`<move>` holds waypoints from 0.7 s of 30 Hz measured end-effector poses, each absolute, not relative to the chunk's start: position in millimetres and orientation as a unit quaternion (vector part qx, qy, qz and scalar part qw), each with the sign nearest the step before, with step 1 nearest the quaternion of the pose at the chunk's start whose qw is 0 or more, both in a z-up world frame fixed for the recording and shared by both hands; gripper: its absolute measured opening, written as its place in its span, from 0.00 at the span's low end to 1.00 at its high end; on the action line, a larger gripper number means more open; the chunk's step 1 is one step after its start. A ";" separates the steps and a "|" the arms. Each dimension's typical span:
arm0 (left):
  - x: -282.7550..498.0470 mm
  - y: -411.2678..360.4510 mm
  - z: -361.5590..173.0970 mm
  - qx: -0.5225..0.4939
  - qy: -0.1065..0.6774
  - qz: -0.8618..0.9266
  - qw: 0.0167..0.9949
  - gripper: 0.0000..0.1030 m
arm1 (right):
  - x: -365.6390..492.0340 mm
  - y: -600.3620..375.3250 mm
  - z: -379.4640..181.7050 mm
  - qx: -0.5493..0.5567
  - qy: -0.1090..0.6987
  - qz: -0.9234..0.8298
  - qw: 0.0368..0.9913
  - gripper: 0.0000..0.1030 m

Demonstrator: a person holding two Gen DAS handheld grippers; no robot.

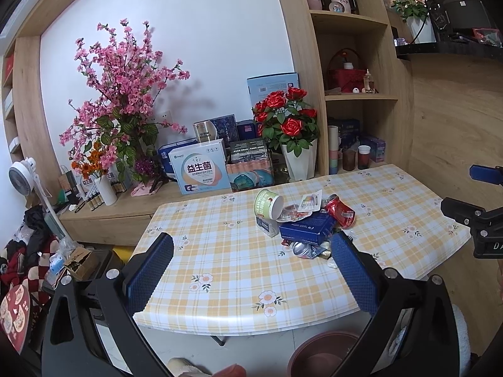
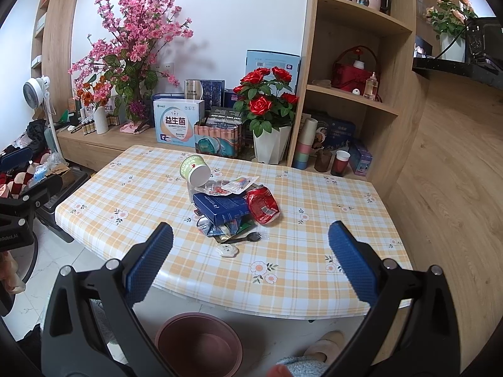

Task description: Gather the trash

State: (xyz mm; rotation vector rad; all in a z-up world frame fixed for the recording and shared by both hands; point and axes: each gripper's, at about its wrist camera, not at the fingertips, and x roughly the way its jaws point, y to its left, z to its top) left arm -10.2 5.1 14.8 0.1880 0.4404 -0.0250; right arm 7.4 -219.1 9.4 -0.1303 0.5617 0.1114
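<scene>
Gaping wide, both grippers (image 1: 251, 260) (image 2: 251, 251) hover short of the trash pile (image 2: 231, 201).

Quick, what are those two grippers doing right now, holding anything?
Left gripper: open, holding nothing, over the near table edge.
Right gripper: open, holding nothing, short of the trash pile.

Glossy plaid tablecloth (image 2: 132, 194); crushed shiny metal can (image 2: 262, 204); matt cardboard box (image 2: 224, 207); wood-grain shelving (image 2: 358, 15).
</scene>
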 end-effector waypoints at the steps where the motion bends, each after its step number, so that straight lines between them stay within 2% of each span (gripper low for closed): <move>1: -10.4 5.9 16.1 0.093 0.218 -0.012 0.971 0.95 | 7.5 -219.4 9.5 -0.064 0.277 0.055 0.957 0.95; 21: -10.2 7.8 10.4 0.092 0.217 -0.011 0.972 0.95 | 7.6 -222.1 9.8 -0.066 0.277 0.054 0.957 0.95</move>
